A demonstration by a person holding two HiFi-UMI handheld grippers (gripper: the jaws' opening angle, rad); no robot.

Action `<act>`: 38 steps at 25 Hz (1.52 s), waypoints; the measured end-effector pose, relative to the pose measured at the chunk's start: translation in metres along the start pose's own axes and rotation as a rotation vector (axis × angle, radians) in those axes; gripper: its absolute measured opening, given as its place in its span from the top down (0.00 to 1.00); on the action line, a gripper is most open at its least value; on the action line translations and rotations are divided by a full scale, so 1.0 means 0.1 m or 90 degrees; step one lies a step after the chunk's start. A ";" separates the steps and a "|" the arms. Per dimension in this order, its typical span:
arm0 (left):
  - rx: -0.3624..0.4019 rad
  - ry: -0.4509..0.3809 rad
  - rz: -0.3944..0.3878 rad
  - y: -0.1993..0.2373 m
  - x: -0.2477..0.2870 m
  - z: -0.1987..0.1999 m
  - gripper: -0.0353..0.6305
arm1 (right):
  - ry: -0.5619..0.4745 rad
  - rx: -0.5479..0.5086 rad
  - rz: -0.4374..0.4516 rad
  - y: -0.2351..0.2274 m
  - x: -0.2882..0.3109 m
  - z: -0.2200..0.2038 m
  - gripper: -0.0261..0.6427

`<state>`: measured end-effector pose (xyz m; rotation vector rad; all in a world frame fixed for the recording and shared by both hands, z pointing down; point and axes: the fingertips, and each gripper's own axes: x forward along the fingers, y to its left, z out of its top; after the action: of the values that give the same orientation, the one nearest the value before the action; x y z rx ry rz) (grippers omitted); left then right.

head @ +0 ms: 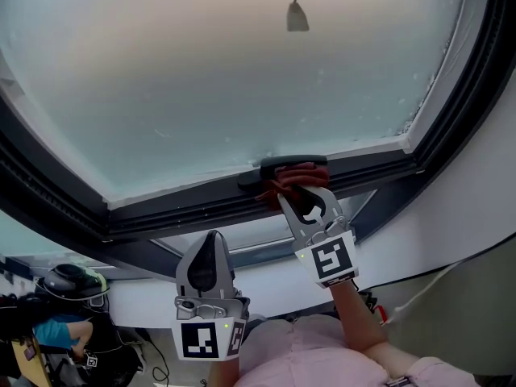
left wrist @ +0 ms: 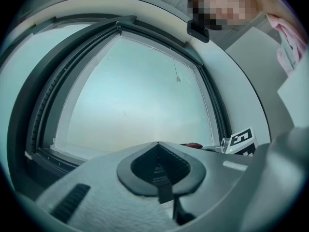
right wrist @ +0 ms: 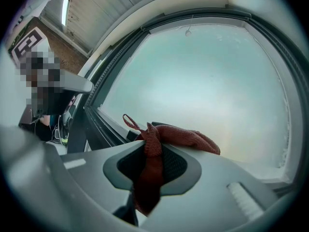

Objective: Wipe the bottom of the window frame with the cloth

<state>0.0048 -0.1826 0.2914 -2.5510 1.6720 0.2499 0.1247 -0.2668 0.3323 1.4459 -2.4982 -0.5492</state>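
The right hand-held gripper (head: 305, 193) pinches a red cloth (head: 297, 176) against the window frame's (head: 185, 213) bottom rail. The left hand-held gripper (head: 211, 240) is pressed together and empty.

High up, a small grey cord pull (head: 297, 16) on its thin string. Down at lower left, a dark helmet (head: 71, 281) (yellow-green trim). At lower right, a white cable (head: 415, 297).

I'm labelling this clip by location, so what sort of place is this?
Indoors at a large window, perhaps an office: frosted pane in a dark window frame, white sill below, and the right hand-held gripper holding a red cloth.
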 end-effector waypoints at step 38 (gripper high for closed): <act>0.017 -0.016 0.063 -0.08 -0.42 0.13 0.96 | 0.031 0.068 -0.079 -0.64 -0.34 -0.33 0.84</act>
<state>-0.0057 -0.1393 0.2858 -2.4399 1.7821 0.2622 0.2040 -0.2729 0.3358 1.6419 -2.4466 -0.4020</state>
